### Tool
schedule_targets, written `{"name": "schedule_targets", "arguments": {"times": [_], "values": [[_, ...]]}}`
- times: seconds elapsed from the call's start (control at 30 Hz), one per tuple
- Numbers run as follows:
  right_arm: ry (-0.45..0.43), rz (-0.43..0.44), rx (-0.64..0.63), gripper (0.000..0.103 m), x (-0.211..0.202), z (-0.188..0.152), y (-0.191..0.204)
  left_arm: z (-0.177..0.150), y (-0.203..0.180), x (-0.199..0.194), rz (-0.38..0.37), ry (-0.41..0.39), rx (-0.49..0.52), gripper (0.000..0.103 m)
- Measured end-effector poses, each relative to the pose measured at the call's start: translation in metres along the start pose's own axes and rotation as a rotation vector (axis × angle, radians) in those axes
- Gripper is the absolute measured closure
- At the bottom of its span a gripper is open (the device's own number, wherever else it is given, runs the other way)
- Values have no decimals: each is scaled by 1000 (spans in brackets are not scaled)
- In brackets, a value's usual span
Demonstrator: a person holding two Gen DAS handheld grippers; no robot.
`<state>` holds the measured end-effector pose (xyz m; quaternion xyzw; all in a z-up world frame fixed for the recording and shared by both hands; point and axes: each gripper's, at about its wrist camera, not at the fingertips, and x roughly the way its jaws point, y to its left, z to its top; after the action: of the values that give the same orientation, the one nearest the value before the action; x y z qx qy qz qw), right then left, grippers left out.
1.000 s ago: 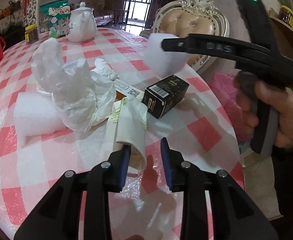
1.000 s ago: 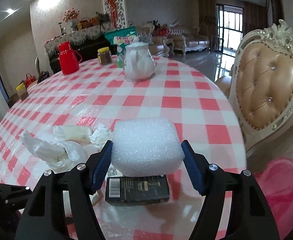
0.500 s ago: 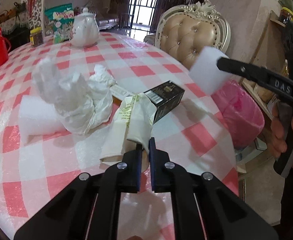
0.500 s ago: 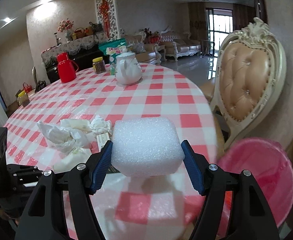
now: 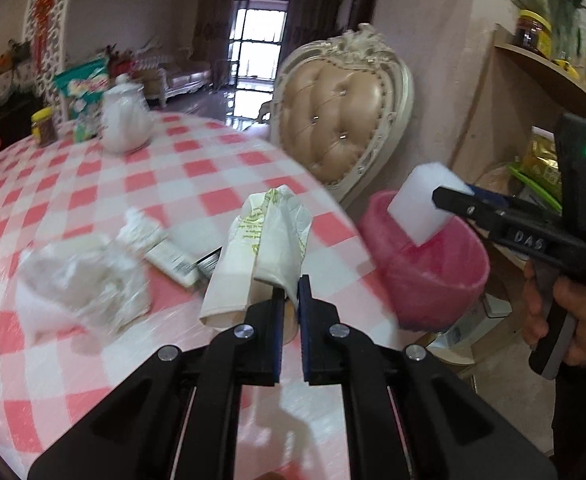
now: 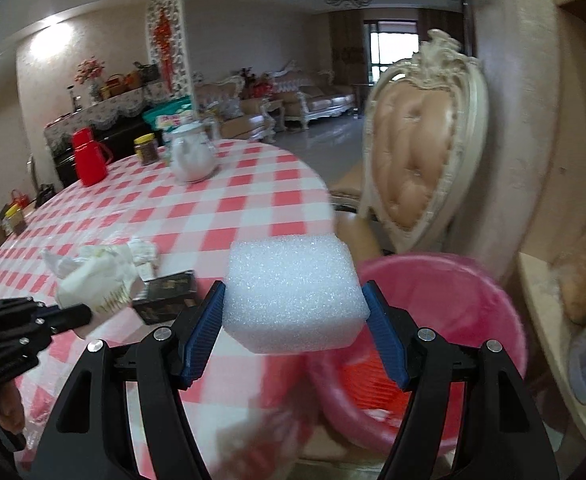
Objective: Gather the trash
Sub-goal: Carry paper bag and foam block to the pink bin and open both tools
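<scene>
While your right gripper (image 6: pixel 293 316) squeezes the white foam block (image 6: pixel 293 296) above the pink bin's (image 6: pixel 453 280) near rim, your left gripper (image 5: pixel 289 300) is clenched on a cream plastic bag (image 5: pixel 269 240) lifted over the table's (image 5: pixel 133 180) bin-side edge. Both look featherlight: the foam springy and best pinched across its flat sides, the bag limp, held by one end, its length running away from the jaws.

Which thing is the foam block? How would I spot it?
Find the round table with the red-and-white checked cloth, then the pink bin beside it. The foam block hangs there, squeezed in the right tongs: white, bubbly and chunky, unlike the crumpled bags.
</scene>
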<state>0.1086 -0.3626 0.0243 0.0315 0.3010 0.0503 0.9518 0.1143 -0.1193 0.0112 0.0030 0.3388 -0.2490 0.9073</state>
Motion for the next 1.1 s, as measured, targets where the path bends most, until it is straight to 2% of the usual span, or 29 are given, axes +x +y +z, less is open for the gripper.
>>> {"name": "schedule_targets", "arguments": {"times": [0.27, 0.5, 0.77, 0.9, 1.1], "values": [[-11, -104, 59, 37, -11, -4, -53, 26, -54, 22, -80, -13, 64, 96], [7, -155, 97, 37, -7, -11, -90, 48, -92, 46, -135, -13, 98, 96], [39, -168, 107, 35, 3, -18, -107, 60, -111, 69, -163, 8, 107, 96], [44, -172, 110, 24, 5, -22, -112, 62, -115, 79, -173, 20, 106, 95], [37, -174, 124, 23, -1, -24, -119, 67, -123, 94, -188, 38, 109, 95]]}}
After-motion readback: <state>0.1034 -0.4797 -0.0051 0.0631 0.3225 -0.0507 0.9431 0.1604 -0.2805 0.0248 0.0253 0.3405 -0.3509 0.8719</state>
